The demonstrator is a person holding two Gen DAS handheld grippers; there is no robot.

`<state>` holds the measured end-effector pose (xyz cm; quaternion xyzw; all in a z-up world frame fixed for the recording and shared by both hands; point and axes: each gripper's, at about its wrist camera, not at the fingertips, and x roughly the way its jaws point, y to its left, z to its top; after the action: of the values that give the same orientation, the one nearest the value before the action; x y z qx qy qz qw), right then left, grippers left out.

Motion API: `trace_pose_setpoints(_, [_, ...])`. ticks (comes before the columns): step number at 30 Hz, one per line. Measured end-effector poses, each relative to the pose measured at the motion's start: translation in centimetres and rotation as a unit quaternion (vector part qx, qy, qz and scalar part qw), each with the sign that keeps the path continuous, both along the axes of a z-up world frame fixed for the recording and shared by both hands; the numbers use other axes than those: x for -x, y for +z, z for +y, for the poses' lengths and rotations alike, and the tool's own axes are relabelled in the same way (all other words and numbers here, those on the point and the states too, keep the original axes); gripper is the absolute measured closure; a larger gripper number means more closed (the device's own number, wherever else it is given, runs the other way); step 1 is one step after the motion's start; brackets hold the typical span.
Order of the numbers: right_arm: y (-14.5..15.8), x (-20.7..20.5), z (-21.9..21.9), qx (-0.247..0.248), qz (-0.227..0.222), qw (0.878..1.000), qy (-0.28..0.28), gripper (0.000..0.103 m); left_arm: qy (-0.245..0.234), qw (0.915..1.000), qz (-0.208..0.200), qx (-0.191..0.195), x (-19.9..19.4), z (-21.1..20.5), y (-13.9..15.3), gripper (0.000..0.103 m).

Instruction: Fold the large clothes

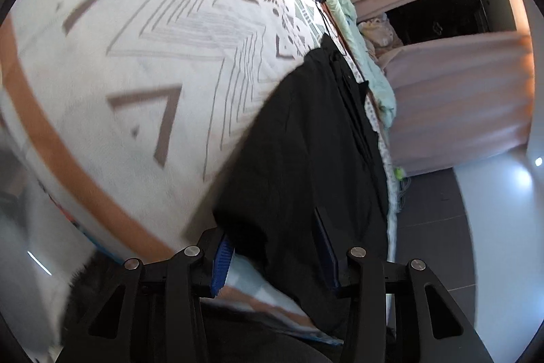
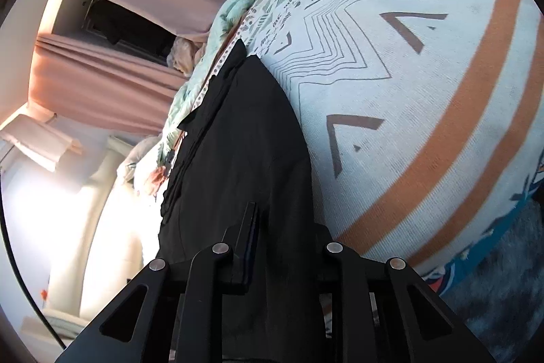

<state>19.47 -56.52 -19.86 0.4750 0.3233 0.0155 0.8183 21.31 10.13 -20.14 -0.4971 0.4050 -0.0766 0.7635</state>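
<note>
1. on the patterned bedspread (image 1: 142, 63), toward the bed's edge, lies one black garment (image 1: 306, 138). in the left wrist view it runs from about 6 o'clock up to about 1 o'clock, with the bed's edge and a grey tiled floor (image 1: 438, 203) beside it at 3 o'clock.
2. the step in hand looks like the taking hold of the garment's near end with both grippers, before a fold is made.
3. the left gripper (image 1: 277, 257) has its jaws apart at a middle width. black cloth sits between them and a blue pad (image 1: 222, 264) shows on one side, but whether the pads already press on the cloth cannot be told.
4. the right gripper (image 2: 285, 247) is narrower. in the right wrist view the black garment fills the gap between its fingers, and it seems to be pinched there.
5. the next move probably calls for a sure pinch on both sides, then lifting the near end and carrying it toward 12 o'clock, over the far part of the garment. both grippers should go together, so that the cloth stays flat and does not slide off the edge of the bed.
6. the count: one black garment, one bedspread, two grippers, and one pale green crumpled cloth (image 1: 343, 9) near 1 o'clock. pink curtains (image 1: 455, 97) hang behind; their number is not clear.
</note>
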Motion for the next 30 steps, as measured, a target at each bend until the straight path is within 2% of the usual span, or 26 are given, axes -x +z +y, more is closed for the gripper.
trace_pose_setpoints(5, [0.1, 0.3, 0.3, 0.005, 0.003, 1.000, 0.005, 0.080, 0.001, 1.0000, -0.002, 0.008, 0.1, -0.7, 0.2, 0.056])
trace_pose_setpoints(10, [-0.2, 0.7, -0.1, 0.001, 0.004, 1.000, 0.005, 0.080, -0.011, 0.9984, -0.002, 0.055, -0.8, -2.0, -0.1, 0.048])
trace_pose_setpoints(12, [-0.3, 0.7, -0.2, 0.001, 0.004, 1.000, 0.005, 0.080, -0.008, 0.9990, -0.004, 0.044, -1.0, -2.2, 0.1, 0.047])
trace_pose_setpoints(17, [-0.2, 0.3, -0.3, 0.006, 0.003, 1.000, 0.004, 0.080, 0.035, 0.9989, -0.013, 0.028, -0.6, -0.5, 0.4, 0.047])
trace_pose_setpoints(23, [-0.3, -0.5, 0.0, 0.007, -0.004, 1.000, 0.002, 0.080, 0.042, 0.9989, -0.016, 0.006, -1.4, 0.5, 0.6, 0.048])
trace_pose_setpoints(24, [-0.3, -0.6, 0.1, 0.007, -0.006, 1.000, 0.001, 0.080, 0.044, 0.9989, -0.016, 0.002, -1.6, 0.5, 0.6, 0.049])
trace_pose_setpoints(26, [-0.3, -0.7, 0.2, 0.008, -0.008, 1.000, -0.002, 0.083, 0.040, 0.9991, -0.011, -0.007, -2.0, 0.3, 0.5, 0.060])
trace_pose_setpoints(27, [-0.2, -0.7, 0.2, 0.008, -0.009, 1.000, -0.003, 0.086, 0.036, 0.9993, -0.004, -0.013, -2.2, 0.1, 0.4, 0.077])
trace_pose_setpoints(28, [-0.1, -0.6, 0.3, 0.008, -0.013, 1.000, -0.004, 0.091, 0.033, 0.9993, 0.003, -0.017, -2.4, 0.1, 0.2, 0.100])
trace_pose_setpoints(30, [0.5, -0.4, 0.4, 0.016, -0.025, 1.000, -0.004, 0.097, 0.039, 0.9990, 0.000, -0.021, -2.1, 0.3, 0.3, 0.102])
